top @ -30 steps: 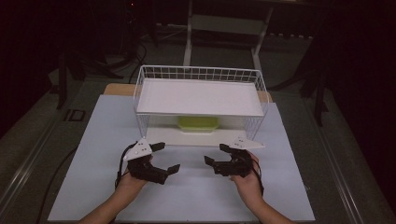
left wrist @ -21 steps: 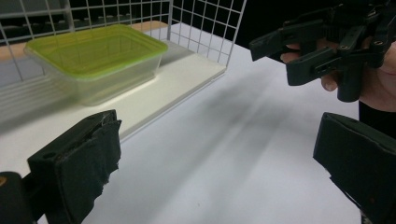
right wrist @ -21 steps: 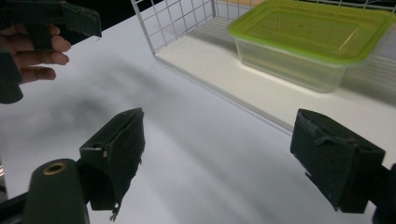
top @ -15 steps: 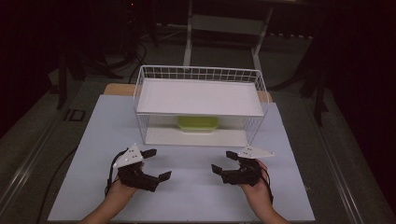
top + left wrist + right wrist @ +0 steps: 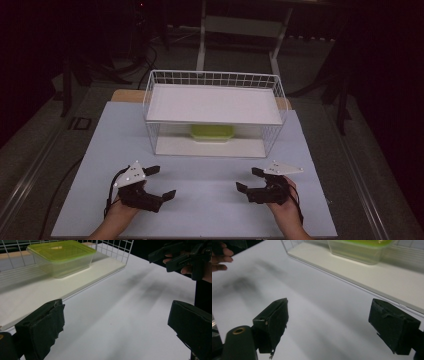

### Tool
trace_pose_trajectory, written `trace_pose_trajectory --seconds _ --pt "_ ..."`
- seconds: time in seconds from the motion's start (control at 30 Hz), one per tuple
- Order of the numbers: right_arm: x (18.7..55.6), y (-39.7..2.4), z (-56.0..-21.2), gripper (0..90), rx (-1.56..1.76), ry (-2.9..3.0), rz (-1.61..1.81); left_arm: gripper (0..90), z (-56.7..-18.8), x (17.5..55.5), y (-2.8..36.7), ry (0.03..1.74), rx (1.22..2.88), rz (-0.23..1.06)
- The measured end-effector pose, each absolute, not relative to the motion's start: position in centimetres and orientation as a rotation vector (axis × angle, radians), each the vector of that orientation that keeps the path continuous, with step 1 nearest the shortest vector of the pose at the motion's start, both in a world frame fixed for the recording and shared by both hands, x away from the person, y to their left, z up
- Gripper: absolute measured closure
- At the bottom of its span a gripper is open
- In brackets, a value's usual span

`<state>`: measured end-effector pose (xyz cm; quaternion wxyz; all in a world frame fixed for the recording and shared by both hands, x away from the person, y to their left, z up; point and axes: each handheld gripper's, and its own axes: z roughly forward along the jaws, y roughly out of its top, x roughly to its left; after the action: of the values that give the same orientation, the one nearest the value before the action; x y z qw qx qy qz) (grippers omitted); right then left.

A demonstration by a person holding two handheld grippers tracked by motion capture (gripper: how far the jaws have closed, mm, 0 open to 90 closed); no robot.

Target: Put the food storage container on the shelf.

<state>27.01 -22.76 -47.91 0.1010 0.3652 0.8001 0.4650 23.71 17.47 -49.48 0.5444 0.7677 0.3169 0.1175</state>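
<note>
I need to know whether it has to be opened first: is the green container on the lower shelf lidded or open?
Lidded. A green lid sits flat on the clear container, inside the wire rack.

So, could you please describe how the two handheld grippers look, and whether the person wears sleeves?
Both the left gripper and the right gripper are black, each with two blocky jaws faced with worn, frayed dark padding. Each carries a pale grey three-cornered plate on top with small dark dots. A thin black cable trails from each. The left gripper's body shows a brass-coloured ring. No sleeves are visible on the forearms.
</note>
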Motion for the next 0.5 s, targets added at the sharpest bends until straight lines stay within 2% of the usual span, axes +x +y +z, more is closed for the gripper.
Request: trace_pose_trajectory --seconds 0.5 --pt "27.0 -23.7 -49.5 16.2 1.082 2.371 1.35 1.3 -51.0 24.0 17.2 0.767 1.834 0.239"
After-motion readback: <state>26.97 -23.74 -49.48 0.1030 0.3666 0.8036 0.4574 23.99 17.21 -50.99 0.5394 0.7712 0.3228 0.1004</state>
